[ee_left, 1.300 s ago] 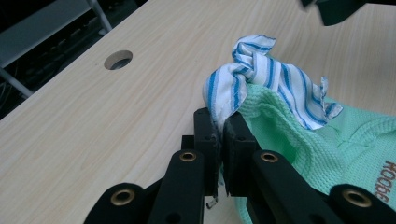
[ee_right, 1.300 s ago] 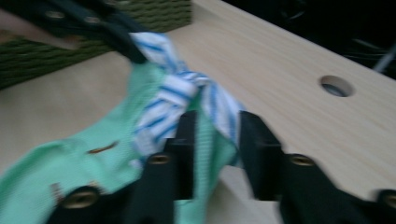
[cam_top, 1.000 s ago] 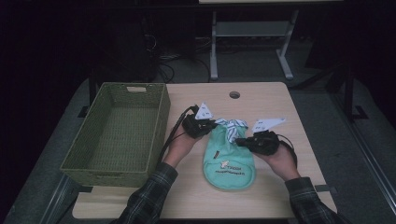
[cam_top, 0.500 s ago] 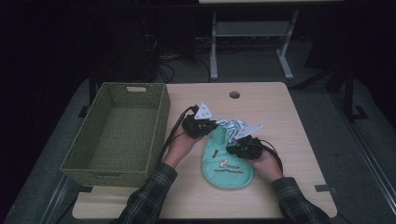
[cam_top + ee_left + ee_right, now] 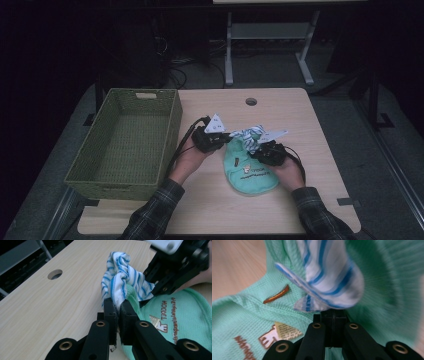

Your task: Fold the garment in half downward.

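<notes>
A mint-green mesh garment (image 5: 252, 175) with a printed logo lies on the wooden table (image 5: 300, 115). At its upper end a blue-and-white striped cloth (image 5: 249, 135) is bunched up. My left gripper (image 5: 227, 140) comes from the left and is shut on the striped cloth (image 5: 120, 277), its jaws (image 5: 118, 303) pinching the lower fold. My right gripper (image 5: 256, 149) comes from the right and is shut (image 5: 333, 313) on the fabric just under the striped cloth (image 5: 329, 277), where it meets the green garment (image 5: 249, 312). The right gripper's black body (image 5: 180, 267) stands close across from the left one.
A green woven basket (image 5: 172, 125) stands at the table's left, next to the left hand. A round cable hole (image 5: 251, 101) lies at the table's far middle. Bare table surface stretches to the right and toward the front edge.
The right gripper has moved left and down, closer to the left one, bunching the striped cloth between them. The left gripper has stayed put.
</notes>
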A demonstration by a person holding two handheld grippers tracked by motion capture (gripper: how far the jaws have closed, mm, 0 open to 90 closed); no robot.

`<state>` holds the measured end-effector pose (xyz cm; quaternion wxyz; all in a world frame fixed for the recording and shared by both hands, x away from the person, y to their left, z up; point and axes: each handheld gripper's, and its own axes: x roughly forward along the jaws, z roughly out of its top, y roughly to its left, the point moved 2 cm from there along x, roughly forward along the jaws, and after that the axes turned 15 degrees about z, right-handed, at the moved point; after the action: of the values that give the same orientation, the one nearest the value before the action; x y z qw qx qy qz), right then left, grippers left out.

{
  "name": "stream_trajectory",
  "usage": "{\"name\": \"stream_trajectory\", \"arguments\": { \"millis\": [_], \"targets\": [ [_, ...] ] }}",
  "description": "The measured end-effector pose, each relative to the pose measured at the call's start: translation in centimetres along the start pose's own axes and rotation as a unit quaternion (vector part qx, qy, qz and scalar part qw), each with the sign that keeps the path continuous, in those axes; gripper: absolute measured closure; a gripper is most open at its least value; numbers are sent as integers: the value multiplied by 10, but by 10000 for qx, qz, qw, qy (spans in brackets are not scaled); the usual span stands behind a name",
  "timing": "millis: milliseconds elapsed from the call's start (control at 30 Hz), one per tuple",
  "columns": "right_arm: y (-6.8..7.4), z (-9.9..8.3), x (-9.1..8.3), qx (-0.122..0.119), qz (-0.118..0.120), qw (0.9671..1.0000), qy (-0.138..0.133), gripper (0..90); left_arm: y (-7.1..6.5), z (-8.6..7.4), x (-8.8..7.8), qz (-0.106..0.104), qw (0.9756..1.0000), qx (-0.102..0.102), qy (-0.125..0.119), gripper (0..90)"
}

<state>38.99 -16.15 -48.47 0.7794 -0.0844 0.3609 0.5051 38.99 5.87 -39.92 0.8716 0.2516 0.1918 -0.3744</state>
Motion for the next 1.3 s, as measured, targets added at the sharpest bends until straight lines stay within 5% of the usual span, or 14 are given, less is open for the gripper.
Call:
{"name": "stream_trajectory", "arguments": {
  "millis": [167,533,733,900,1133,1300],
  "targets": [
    [10,-2,-24,-40,66,9997,-215,900,-3,1,0,-3,10000,28,-36,856],
    [19,-41,-57,116,-58,9999,49,899,-15,2,-5,-81,9997,212,-38,855],
    [16,-55,-69,263,-120,9996,26,899,-22,-1,-8,-266,9995,146,-26,854],
    [15,-57,-73,297,-87,9995,-36,899,-31,-2,-11,-383,9991,163,-23,854],
    [24,-60,-62,284,37,9991,303,899,-42,-1,-13,-501,9983,287,-46,852],
    [24,-60,-61,310,67,9991,291,900,-55,1,-17,-643,9971,390,-88,852]
  ]
}}
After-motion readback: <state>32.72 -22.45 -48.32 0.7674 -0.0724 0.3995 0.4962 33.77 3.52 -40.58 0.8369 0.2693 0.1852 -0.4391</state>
